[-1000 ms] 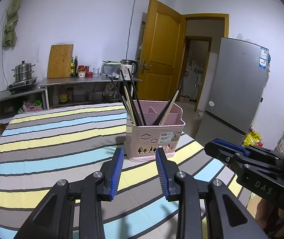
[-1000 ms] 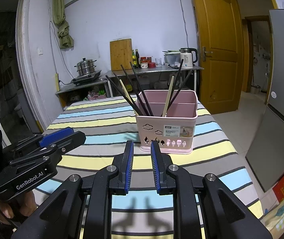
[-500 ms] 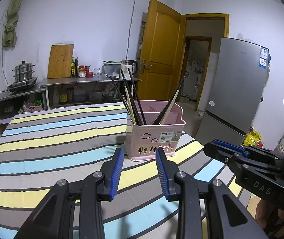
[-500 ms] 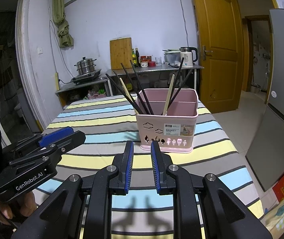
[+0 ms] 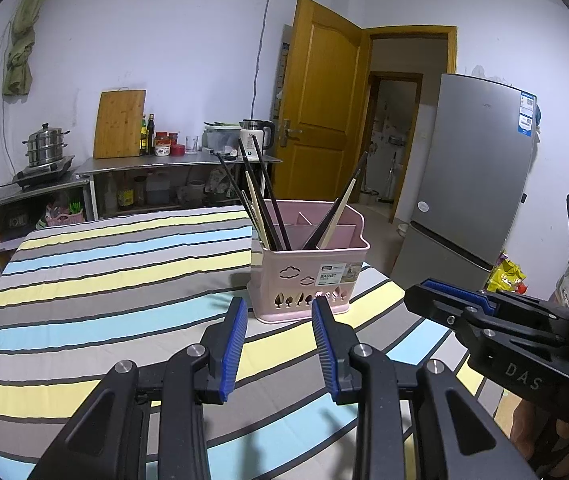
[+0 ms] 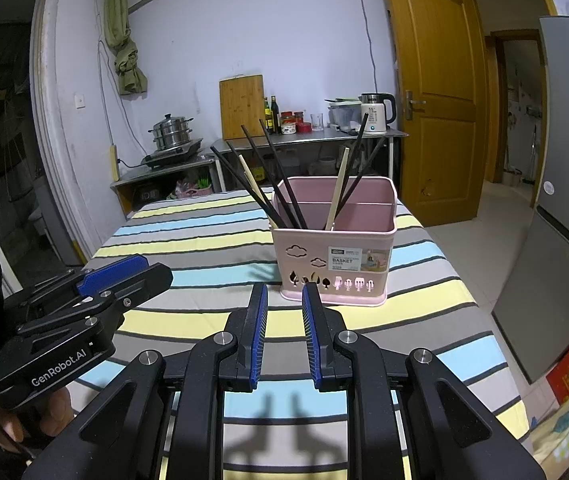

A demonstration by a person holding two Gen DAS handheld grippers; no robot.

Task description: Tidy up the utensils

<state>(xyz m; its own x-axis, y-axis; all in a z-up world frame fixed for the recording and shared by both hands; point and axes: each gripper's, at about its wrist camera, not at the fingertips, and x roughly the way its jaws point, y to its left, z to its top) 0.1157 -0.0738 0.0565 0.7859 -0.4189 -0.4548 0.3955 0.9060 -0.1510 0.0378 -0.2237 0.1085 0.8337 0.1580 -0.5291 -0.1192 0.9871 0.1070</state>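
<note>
Both grippers, left gripper (image 5: pixel 279 312) and right gripper (image 6: pixel 284 298), hover with fingers parted and empty before the pink basket (image 6: pixel 334 258) of chopsticks (image 6: pixel 274 178) on the striped worktop (image 6: pixel 204 240).

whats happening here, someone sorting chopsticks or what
A person holds a two-finger gripper in each hand over a striped tablecloth. Both the left gripper and the right gripper are open and empty, pointed at a pink basket just ahead. Black and pale chopsticks stand in its front compartments. Nothing is being touched.
</note>
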